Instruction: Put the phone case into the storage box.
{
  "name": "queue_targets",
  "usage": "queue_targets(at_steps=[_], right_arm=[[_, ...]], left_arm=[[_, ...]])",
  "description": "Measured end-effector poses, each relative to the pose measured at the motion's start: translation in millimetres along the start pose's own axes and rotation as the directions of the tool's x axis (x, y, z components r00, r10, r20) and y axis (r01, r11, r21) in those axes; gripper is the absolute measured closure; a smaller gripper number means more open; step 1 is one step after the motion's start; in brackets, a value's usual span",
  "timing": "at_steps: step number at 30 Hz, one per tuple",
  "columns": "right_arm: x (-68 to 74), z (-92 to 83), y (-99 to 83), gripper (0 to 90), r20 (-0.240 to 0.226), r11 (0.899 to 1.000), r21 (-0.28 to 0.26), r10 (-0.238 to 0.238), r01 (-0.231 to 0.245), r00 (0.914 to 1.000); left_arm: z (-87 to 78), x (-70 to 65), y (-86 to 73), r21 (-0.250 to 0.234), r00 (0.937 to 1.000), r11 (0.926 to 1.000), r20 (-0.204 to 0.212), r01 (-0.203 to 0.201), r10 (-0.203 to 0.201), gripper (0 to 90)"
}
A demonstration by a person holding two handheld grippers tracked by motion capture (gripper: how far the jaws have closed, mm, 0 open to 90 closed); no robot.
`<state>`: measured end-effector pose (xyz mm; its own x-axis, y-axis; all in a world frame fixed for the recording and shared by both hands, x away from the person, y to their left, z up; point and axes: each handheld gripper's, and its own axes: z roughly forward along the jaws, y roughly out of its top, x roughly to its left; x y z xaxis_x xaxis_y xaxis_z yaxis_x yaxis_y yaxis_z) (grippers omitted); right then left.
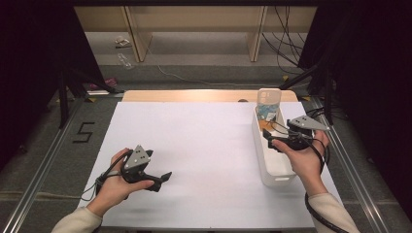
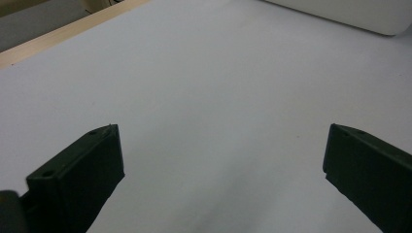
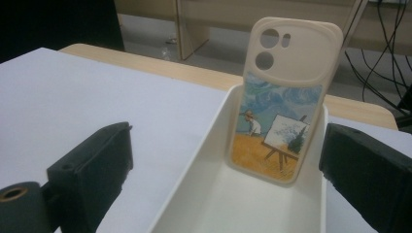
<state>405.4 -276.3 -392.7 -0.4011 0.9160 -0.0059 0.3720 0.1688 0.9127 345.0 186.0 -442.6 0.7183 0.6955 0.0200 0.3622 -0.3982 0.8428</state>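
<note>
Right claw [image 3: 226, 160]: spread, aimed at phone case [image 3: 282, 97] propped in white bin [image 3: 194, 194].
Left claw [image 2: 221, 165]: spread, idle.
Risk: nudging case flat.

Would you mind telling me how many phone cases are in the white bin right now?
1. A single phone case with a painted picture on it stands upright against the far end wall of the long white bin. Nothing else shows inside the bin, though its near end is hidden.
</note>
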Motion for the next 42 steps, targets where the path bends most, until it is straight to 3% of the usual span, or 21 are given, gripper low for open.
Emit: queue_targets(at_steps=[11,28,42], right_arm=[[1.5,-8.7,-5.5,6.5,-0.035,1.0,-0.009,0.008,-0.008,0.9994],[3.2,-21.7,-4.2,7.8,-0.049,0.999,-0.041,-0.001,-0.001,0.9988],[4.1,-30.3,-14.1,7.7,-0.066,1.0,-0.023,-0.004,0.002,0.9978]], left_arm=[[0.3,0.0,-0.1,0.001,1.0,1.0,0.001,0.0,0.0,0.6],[0.2,0.1,-0.2,0.001,1.0,1.0,-0.002,0.003,-0.003,0.6],[0.0,0.3,-0.1,0.0,1.0,1.0,-0.003,0.004,-0.004,0.6]])
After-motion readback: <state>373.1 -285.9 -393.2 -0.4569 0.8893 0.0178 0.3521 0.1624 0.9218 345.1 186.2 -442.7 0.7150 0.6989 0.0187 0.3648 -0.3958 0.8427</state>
